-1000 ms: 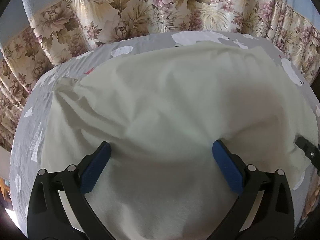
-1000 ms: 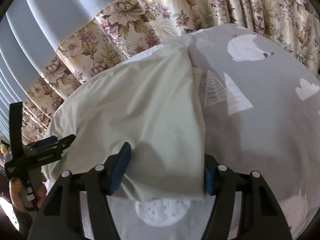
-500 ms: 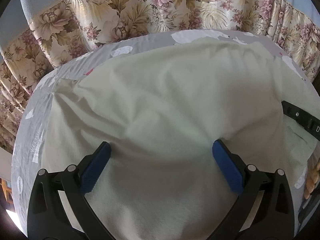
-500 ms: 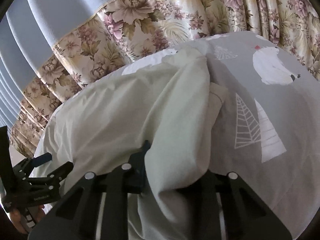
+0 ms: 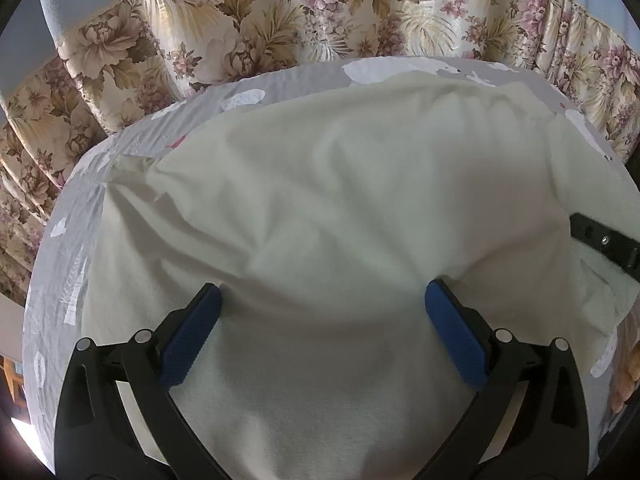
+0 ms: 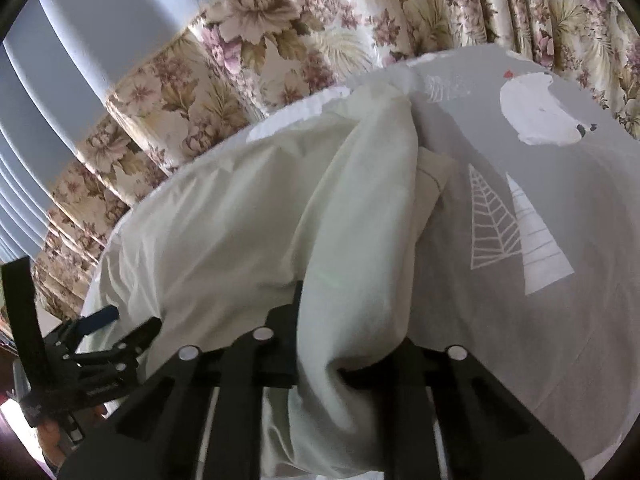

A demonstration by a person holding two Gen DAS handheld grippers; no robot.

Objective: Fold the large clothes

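A large cream garment [image 5: 320, 208] lies spread over a bed with a grey printed sheet [image 5: 72, 240]. My left gripper [image 5: 320, 320] is open, its blue pads [image 5: 192, 336] wide apart just above the cloth near its front edge. My right gripper [image 6: 340, 344] is shut on the garment's right edge [image 6: 352, 280], and the pinched cloth rises in a ridge between the jaws. The right gripper's black frame [image 5: 604, 240] shows at the right of the left wrist view. The left gripper [image 6: 104, 344] shows at the lower left of the right wrist view.
Floral curtains [image 5: 280, 20] hang behind the bed in both views. The grey sheet [image 6: 540, 240] with white bear and tree prints lies bare to the right of the garment. A pale blue wall [image 6: 100, 40] is at the upper left.
My right gripper went from open around the garment's right edge to shut on it, and has lifted the cloth into a ridge. The left gripper has stayed open and almost still.
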